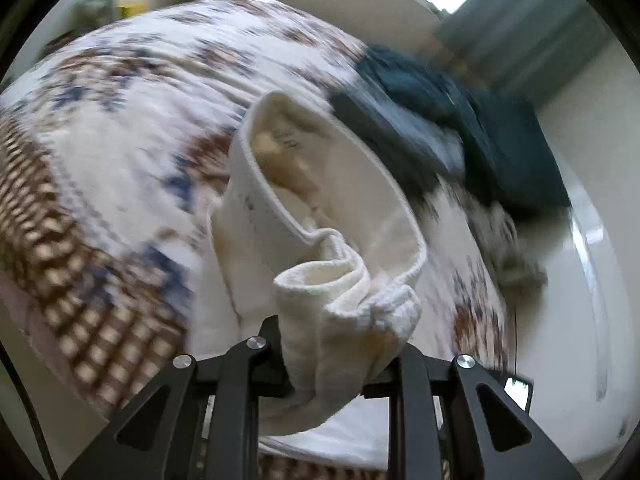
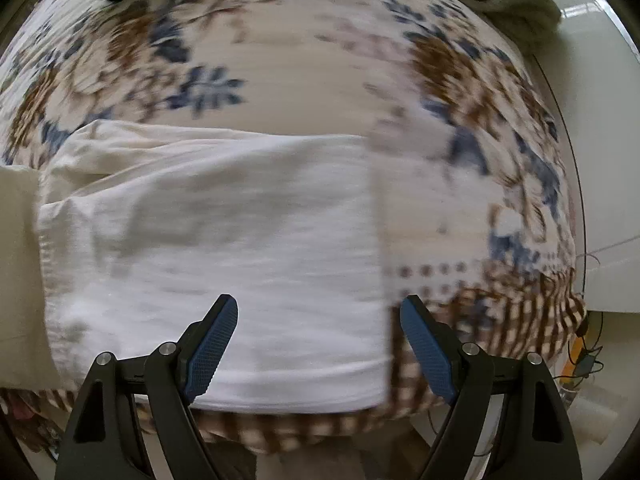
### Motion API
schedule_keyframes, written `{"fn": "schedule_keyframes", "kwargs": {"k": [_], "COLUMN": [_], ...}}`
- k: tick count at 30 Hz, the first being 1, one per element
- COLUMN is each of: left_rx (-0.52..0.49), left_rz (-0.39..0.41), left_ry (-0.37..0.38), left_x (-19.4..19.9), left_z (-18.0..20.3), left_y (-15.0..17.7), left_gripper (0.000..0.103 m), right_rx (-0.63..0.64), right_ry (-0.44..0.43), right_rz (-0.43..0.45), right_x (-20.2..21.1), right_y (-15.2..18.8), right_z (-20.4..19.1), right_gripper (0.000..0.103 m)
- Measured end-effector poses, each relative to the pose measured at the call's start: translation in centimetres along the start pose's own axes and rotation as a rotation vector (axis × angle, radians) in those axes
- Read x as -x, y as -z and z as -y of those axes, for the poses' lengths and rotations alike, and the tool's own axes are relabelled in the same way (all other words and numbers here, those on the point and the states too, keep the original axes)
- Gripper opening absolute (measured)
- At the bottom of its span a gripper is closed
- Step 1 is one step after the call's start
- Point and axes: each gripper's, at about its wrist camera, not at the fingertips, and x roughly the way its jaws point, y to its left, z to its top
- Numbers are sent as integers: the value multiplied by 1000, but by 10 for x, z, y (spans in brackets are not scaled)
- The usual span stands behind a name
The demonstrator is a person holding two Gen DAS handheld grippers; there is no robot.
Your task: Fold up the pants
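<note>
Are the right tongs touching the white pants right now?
Apart. The right wrist view shows the right tongs open above the white pants, both blue pads bare with no cloth pressed between them.

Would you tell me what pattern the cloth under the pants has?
The cloth is white with blue and brown flowers and a brown checked border, clearest in the right wrist view.

The left gripper (image 1: 332, 364) is clamped on a bunched fold of the white pants (image 1: 320, 216). The right gripper (image 2: 318, 348) points down over the pants, fingers (image 2: 212, 344) spread wide, gripping nothing.
</note>
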Motion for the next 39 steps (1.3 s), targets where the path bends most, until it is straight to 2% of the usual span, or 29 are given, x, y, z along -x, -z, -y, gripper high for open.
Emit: {"fn": "schedule_keyframes", "kwargs": {"k": [3, 5, 7, 9, 13, 16, 18, 19, 20, 21, 23, 24, 27, 29, 31, 34, 36, 39], "left_rx": [-70, -129, -231, -284, -371, -408, -425, -433, -464, -486, -497, -489, -441, -395, -366, -402, -454, -455], "left_rz": [-79, -129, -197, -252, -335, -371, -401, -403, -401, -385, -348, -333, -324, -345, -358, -387, -339, -264], "left_ry": [40, 39, -25, -51, -128, -173, -185, -198, -245, -268, -310, -347, -383, -367, -358, -359, -403, -478], "left_x": [-27, -46, -75, -101, -136, -138, -132, -127, -123, -115, -100, -90, -70, -62, -53, -48, -39, -30], "left_z": [38, 58, 82, 94, 104, 110, 114, 116, 122, 125, 127, 124, 107, 98, 91, 97, 104, 100], "left_y": [27, 43, 66, 85, 104, 106, 99, 97, 96, 93, 85, 78, 61, 52, 46, 48, 47, 39], "left_gripper": [18, 18, 18, 18, 19, 24, 32, 44, 54, 57, 82, 87, 88, 89, 89, 89, 89, 89], "right_rx": [-27, -37, -24, -11, -56, -58, -45, -31, -19, -7, -1, -4, -45, -77, -95, -101, -100, -75], "right_ry": [-2, 7, 82, 125, 125, 116, 118, 117, 118, 115, 75, 51, -98, -204, -268, -290, -292, -287], "right_rz": [-8, -24, -35, -48, -79, -77, -64, -51, -42, -31, -5, 1, 17, 20, 21, 14, 13, 0], "right_x": [-6, -14, -24, -32, -44, -43, -39, -35, -31, -26, -13, -7, 10, 20, 26, 31, 33, 29], "right_y": [2, 4, 6, 8, 10, 9, 8, 6, 5, 4, 1, -1, -7, -14, -19, -26, -30, -35], "right_z": [35, 57, 76, 88, 120, 126, 125, 122, 119, 115, 107, 102, 92, 84, 77, 65, 64, 61], "right_gripper": [86, 86, 86, 86, 86, 86, 86, 86, 86, 86, 86, 86, 86, 86, 86, 86, 86, 86]}}
